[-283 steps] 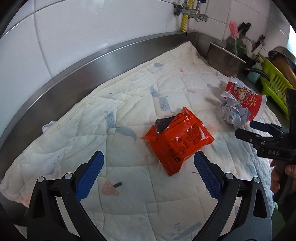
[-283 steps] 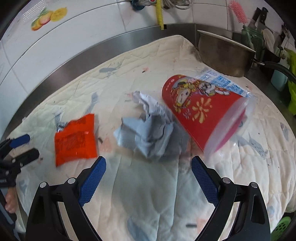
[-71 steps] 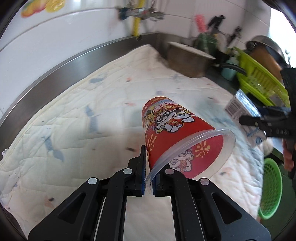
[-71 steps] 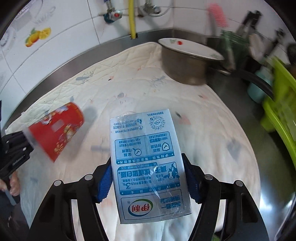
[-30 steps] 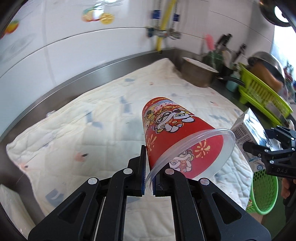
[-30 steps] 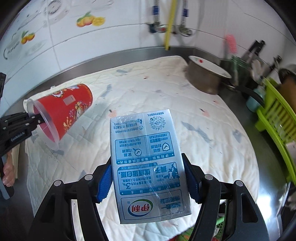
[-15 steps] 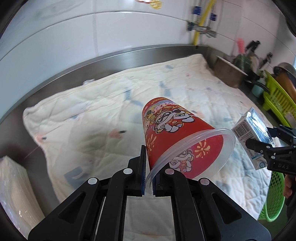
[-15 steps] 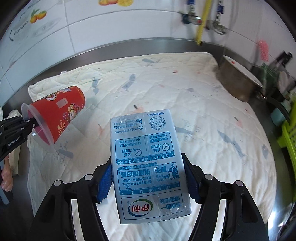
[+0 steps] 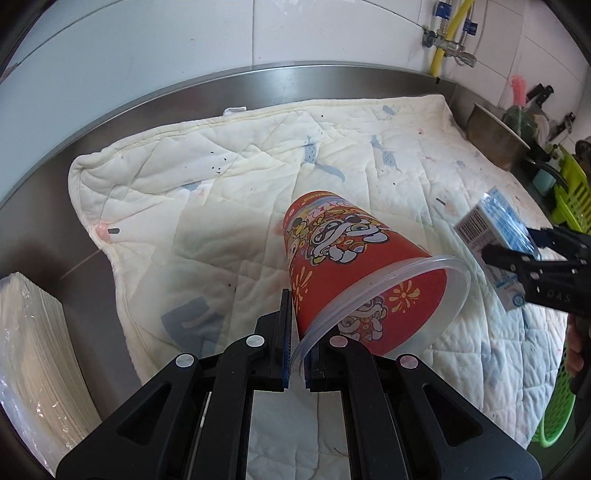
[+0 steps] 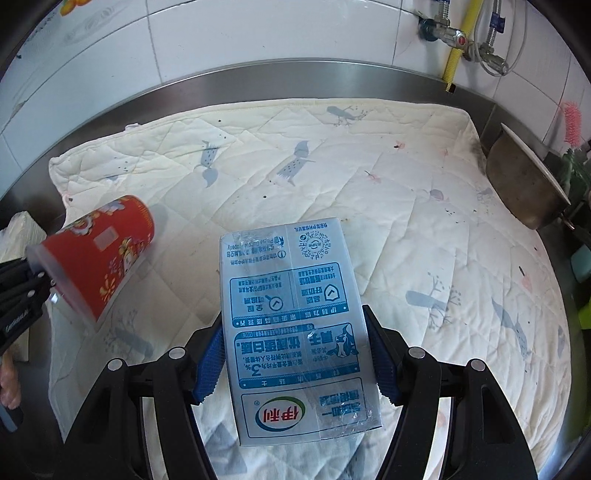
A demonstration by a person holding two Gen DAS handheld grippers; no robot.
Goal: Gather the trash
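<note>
**Both pieces in hand, nothing yet binned**

Left wrist view: my left hand-held gripper (image 9: 297,363) is pinched tight on the clear rim of the red cup (image 9: 354,273), which hangs tilted above the quilted cloth (image 9: 192,192) with its mouth towards me. At the right edge my right hand-held gripper (image 9: 517,254) carries the milk carton (image 9: 487,240). Below it a green basket (image 9: 554,417) shows past the cloth's edge (the bin, I judge). No loose litter is left on the cloth here, so I reckon only the drop-off remains.

Right wrist view: the right hand-held gripper (image 10: 297,356) grasps the milk carton (image 10: 295,325) across its sides, the pads pressing both faces. The red cup (image 10: 99,254) is held at the left. The steel surface (image 10: 236,79) carries the cloth; white wall tiles (image 10: 221,33) rise behind, with a yellow hose (image 10: 454,48) and taps. A metal pot (image 10: 524,188) stands at the cloth's right end, and a stack of white sheets (image 10: 18,236) sits at the left.
</note>
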